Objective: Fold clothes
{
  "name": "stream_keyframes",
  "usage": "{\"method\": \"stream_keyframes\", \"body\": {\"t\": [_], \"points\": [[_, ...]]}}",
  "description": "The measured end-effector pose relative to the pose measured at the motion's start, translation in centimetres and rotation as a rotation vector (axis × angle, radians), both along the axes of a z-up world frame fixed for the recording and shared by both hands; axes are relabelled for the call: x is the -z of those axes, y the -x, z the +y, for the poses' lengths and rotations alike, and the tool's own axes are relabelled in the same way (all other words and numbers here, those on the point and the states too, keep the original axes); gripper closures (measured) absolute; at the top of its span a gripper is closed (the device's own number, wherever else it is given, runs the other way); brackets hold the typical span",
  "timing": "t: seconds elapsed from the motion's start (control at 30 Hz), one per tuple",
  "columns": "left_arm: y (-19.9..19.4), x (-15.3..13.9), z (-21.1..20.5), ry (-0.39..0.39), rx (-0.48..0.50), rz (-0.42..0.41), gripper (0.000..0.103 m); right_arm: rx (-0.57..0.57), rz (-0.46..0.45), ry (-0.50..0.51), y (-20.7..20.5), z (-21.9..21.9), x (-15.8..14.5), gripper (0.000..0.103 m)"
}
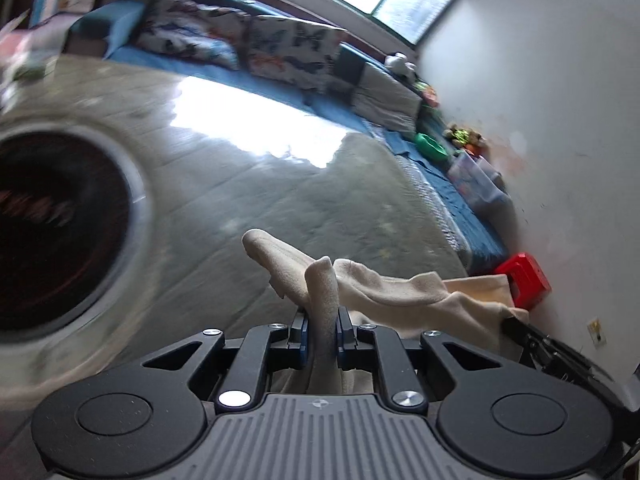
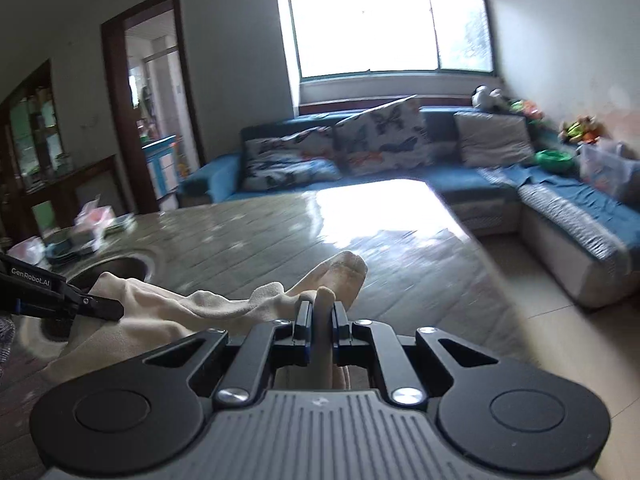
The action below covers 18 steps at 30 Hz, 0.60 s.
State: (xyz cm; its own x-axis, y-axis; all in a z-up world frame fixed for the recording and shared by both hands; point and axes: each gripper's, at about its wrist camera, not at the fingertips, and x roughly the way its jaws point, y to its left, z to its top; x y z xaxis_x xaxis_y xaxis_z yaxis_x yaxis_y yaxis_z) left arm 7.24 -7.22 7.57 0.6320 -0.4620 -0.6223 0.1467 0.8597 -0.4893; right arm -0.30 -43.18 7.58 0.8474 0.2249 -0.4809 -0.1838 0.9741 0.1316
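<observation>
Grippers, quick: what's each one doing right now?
Left gripper: shut on the cream sock.
Right gripper: shut on the same cream sock.

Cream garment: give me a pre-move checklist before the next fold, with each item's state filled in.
1. Left gripper pinching the cream garment: ok, cloth is clamped between its pads.
2. Right gripper pinching the same garment: ok, a fold of cloth sits between its closed pads.
3. Cloth spans between both grippers without being dropped: ok.
4. Garment spread flat: not ok, it is bunched and creased.
5. Table ahead bare for laying down: ok in the middle; clutter sits at its far left.
6. Garment clear of the round recess in the table: cannot tell.
</observation>
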Motion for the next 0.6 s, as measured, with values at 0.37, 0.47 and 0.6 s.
{"method": "stream_keyframes", "body": {"t": [0.37,0.47,0.6], "points": [[-5.1,0.3,-8.1,-0.028,0.111,-0.028,0.09,0.167,-0.019,0.068,-3.8,-5.8,-0.5,0.095],[-5.9,1.1,-9.4,-0.053,0.122,-0.013,0.089,0.194,0.002,0.073,-4.7,-6.8,0.4,0.095],[-6.9,2.5,-9.9,-0.089,0.123,0.022,0.085,0.229,0.06,0.08,-6.2,-7.8,2.6,0.095]]}}
